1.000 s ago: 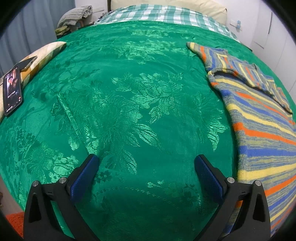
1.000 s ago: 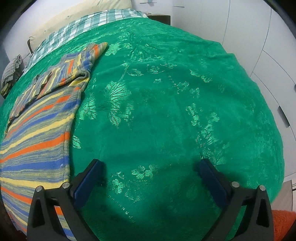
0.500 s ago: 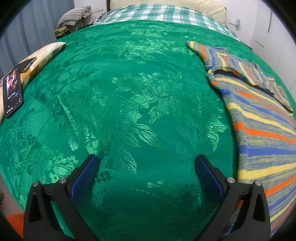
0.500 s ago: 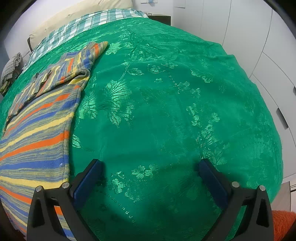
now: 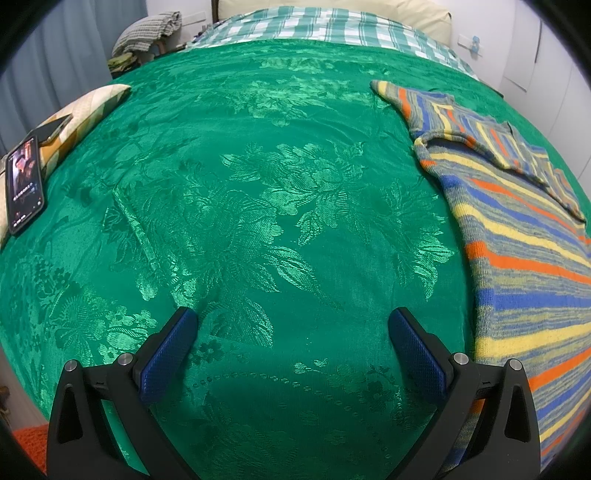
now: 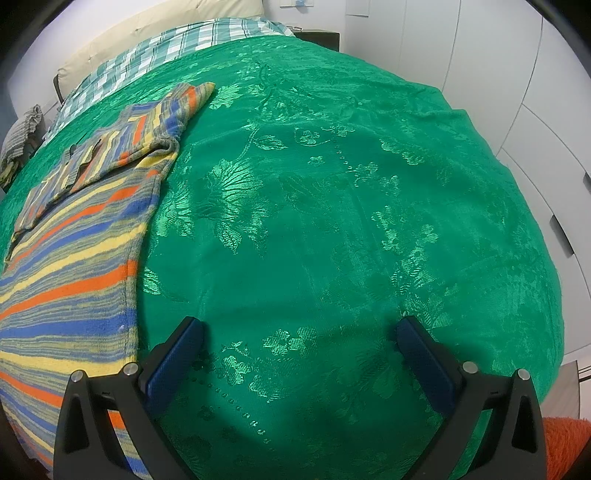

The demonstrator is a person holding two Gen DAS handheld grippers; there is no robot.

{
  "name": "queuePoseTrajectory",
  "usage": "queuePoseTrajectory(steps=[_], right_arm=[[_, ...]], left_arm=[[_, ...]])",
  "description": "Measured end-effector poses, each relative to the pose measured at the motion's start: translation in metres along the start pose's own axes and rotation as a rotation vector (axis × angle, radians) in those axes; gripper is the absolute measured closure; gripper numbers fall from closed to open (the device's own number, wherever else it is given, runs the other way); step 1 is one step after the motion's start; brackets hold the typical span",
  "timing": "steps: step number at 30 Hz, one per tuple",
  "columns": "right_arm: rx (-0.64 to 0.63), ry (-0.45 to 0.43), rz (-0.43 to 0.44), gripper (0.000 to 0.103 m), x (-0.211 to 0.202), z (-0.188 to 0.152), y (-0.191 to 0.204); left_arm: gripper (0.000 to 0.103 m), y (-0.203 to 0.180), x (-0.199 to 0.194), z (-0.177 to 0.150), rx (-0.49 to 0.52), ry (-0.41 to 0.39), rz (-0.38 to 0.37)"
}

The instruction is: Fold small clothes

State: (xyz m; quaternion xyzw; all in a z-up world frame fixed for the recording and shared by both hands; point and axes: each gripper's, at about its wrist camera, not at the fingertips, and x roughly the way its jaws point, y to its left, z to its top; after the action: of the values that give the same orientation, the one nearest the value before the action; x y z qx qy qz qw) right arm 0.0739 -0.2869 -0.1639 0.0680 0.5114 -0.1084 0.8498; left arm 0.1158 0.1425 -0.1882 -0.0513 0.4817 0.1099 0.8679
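A striped knit sweater point(image 5: 524, 258) in blue, yellow, orange and grey lies flat on the green bedspread point(image 5: 258, 206), with one sleeve folded across its top. It lies at the right edge of the left wrist view and at the left of the right wrist view point(image 6: 74, 251). My left gripper point(image 5: 293, 325) is open and empty over bare bedspread, left of the sweater. My right gripper point(image 6: 301, 332) is open and empty over the bedspread point(image 6: 332, 206), right of the sweater.
A phone point(image 5: 24, 184) lies on a striped cushion point(image 5: 81, 110) at the bed's left edge. A checked sheet point(image 5: 325, 22) and pillow are at the head. White wardrobe doors point(image 6: 535, 92) stand to the right. An orange rug point(image 6: 569, 443) lies by the bed.
Both views have shifted only slightly; the sweater sits a little lower and nearer in frame. Both grippers stay open and empty.
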Motion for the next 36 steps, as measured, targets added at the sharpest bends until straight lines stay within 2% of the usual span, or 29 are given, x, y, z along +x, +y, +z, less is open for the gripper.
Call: queuePoseTrajectory(steps=[36], right_arm=[[-0.016,-0.016,-0.023,0.0,-0.0023,-0.0032,0.0004]], left_arm=[[0.0,0.0017,-0.0022,-0.0013,0.027,0.012,-0.001]])
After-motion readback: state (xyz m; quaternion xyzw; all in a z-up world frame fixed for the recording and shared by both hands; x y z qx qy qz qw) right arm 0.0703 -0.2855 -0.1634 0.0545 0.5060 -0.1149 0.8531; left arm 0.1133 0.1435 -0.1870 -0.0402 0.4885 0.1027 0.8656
